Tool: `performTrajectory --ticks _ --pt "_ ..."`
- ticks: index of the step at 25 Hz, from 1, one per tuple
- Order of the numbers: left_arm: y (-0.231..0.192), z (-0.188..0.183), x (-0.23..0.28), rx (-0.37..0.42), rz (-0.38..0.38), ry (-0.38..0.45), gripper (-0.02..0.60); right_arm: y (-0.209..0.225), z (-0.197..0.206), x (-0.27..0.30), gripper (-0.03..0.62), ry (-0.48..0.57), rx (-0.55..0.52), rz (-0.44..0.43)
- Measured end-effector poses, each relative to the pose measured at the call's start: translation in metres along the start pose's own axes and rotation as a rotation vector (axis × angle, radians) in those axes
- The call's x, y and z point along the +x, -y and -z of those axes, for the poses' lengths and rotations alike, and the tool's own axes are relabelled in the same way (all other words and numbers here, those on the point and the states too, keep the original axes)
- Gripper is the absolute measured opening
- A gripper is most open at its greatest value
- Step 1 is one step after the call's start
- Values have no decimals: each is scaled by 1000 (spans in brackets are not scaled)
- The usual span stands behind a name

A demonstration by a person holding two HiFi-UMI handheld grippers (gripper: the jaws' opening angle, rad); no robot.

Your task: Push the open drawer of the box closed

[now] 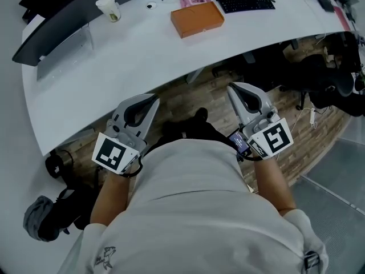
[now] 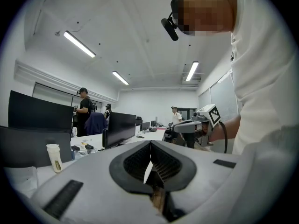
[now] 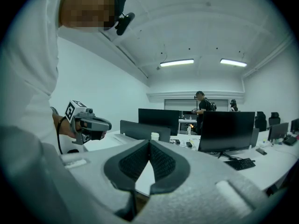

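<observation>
An orange box (image 1: pixel 197 19) lies flat on the white desk (image 1: pixel 142 56), far side, with a pink part (image 1: pixel 194 0) sticking out at its back edge. Whether that is the drawer I cannot tell. Both grippers are held close to the person's body, below the desk's near edge and well short of the box. My left gripper (image 1: pixel 153 99) is shut with nothing in it, jaw tips meeting (image 2: pixel 150 143). My right gripper (image 1: pixel 231 87) is likewise shut and empty (image 3: pixel 149 141). Each gripper view shows the other gripper alongside.
A paper cup (image 1: pixel 108 8) stands at the desk's back left beside a dark monitor (image 1: pixel 63 24). A black keyboard (image 1: pixel 246 3) lies right of the box. Office chairs (image 1: pixel 325 81) stand under the desk at right, a bag (image 1: pixel 40 218) on the floor at left. Other people stand behind distant monitors.
</observation>
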State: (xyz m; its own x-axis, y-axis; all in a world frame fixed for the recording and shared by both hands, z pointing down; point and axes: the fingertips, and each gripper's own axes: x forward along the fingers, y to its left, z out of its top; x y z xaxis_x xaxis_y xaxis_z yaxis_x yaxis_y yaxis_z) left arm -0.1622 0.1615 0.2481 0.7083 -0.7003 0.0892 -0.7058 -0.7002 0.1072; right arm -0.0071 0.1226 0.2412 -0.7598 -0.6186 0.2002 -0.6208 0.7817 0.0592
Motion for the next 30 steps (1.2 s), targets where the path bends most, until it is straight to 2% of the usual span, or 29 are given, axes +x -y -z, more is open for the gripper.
performTrajectory --ticks 5,9,12,16,19,26,30 --pt "16 -9 2 25 -4 6 0 -4 -13 -17 2 21 -57 -12" --pt "39 -14 5 43 -43 17 0 -3 -18 -40 2 42 -129 -41" --pt "67 -21 13 50 -67 44 0 2 -14 -69 2 42 -108 -50" --pt "115 -35 31 88 -64 101 0 10 1 -112 2 37 -76 -72" --pt "150 -27 42 79 -69 63 0 15 14 -148 2 30 -56 -82" --pt "227 -26 73 89 -73 89 0 32 32 -226 2 50 -32 -83" --pt "254 -24 81 88 -69 91 0 33 40 -254 2 50 -20 -82"
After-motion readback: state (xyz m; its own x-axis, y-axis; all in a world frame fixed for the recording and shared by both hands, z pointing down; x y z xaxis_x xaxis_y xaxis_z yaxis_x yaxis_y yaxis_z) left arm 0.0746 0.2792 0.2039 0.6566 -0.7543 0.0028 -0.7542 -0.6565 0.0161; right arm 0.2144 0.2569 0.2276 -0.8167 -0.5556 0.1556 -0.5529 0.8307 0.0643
